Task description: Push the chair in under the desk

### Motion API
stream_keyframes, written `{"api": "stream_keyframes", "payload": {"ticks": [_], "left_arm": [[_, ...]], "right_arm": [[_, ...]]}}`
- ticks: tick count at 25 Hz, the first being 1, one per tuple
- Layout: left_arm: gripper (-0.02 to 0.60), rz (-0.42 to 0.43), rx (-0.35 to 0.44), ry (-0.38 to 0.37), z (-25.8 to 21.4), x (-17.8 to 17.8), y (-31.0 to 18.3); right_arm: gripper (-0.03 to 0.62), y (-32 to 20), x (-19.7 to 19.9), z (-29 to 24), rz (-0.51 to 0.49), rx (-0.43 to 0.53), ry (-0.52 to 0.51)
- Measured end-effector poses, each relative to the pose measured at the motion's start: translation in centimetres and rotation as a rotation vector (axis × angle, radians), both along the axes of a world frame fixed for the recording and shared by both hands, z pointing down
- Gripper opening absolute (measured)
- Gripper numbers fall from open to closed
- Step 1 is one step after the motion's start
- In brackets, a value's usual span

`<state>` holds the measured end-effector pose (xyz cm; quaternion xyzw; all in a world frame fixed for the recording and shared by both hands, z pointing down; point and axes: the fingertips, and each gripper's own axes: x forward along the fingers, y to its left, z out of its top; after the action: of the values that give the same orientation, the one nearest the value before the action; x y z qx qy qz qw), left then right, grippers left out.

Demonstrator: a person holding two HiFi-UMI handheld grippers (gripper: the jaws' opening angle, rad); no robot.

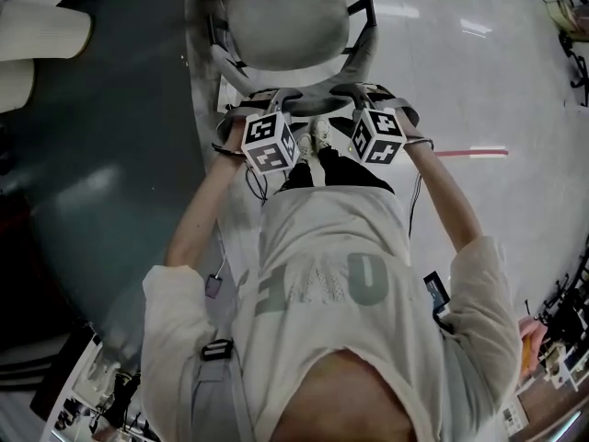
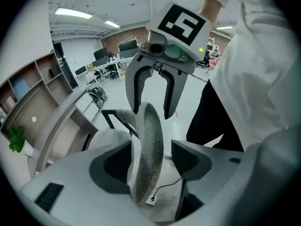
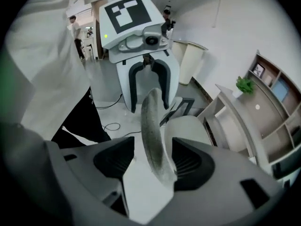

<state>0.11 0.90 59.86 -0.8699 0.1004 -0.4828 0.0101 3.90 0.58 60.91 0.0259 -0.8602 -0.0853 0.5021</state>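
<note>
The grey office chair (image 1: 285,17) stands beside the dark curved desk (image 1: 120,155), seat toward the top of the head view. Its backrest rim (image 1: 308,90) lies right in front of the person. My left gripper (image 1: 267,104) and right gripper (image 1: 357,99) both straddle that rim, side by side. In the left gripper view the backrest edge (image 2: 149,145) runs between the open jaws of my left gripper (image 2: 150,159), with a gap at the right pad. In the right gripper view the edge (image 3: 153,135) likewise stands between the spread jaws of my right gripper (image 3: 153,161). Neither one clamps it.
The desk (image 2: 70,109) curves along one side of the chair, with wall shelves (image 3: 273,93) and a small plant (image 3: 244,84) behind it. A cable (image 3: 110,126) lies on the pale floor near the person's feet. A red floor line (image 1: 469,152) runs at the right.
</note>
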Motion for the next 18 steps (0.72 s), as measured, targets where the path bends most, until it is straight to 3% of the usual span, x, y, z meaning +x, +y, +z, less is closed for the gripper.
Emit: {"api": "stream_keyframes", "payload": {"ticks": [3, 6, 8, 18], "left_arm": [[0.240, 0.025, 0.034, -0.057, 1.0, 0.5, -0.3], [0.163, 0.034, 0.064, -0.099, 1.7, 0.6, -0.5], [0.120, 0.015, 0.059, -0.104, 2.2, 0.5, -0.5], [0.130, -0.060, -0.018, -0.087, 2.5, 0.1, -1.1]], "right_arm": [[0.247, 0.3, -0.4, 1.6, -0.040, 0.023, 0.048], [0.138, -0.2, -0.7, 2.6, -0.050, 0.090, 0.084], [0.118, -0.4, -0.8, 3.0, -0.057, 0.118, 0.096], [0.103, -0.8, -1.1, 2.9, -0.011, 0.019, 0.051]]}}
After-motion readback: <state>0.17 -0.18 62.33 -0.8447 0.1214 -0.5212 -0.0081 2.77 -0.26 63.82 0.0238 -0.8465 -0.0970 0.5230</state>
